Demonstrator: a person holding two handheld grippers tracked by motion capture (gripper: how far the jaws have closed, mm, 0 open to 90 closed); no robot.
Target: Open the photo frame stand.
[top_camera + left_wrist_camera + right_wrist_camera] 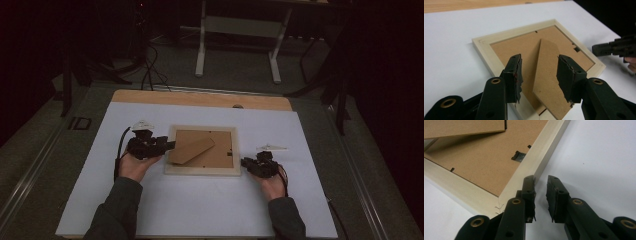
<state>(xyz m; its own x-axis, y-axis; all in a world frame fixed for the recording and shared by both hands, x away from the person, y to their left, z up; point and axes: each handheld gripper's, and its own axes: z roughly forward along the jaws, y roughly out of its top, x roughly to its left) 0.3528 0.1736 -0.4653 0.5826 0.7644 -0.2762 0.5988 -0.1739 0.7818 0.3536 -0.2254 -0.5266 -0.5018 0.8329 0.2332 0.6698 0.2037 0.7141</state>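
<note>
Face down mid-bench lies the pale wooden picture frame [202, 171], brown fibreboard stand [191, 150] raised, between the left gripper [539, 75], fingers wide and empty, and the right gripper [541, 196], fingers narrowly parted at its corner.

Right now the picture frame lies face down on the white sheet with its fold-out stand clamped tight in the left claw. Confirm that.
Not quite. The picture frame does lie face down on the white sheet, but the left claw is not clamped on the fold-out stand. The left gripper view shows its jaws standing open on either side of the stand, with a gap on both sides.
</note>
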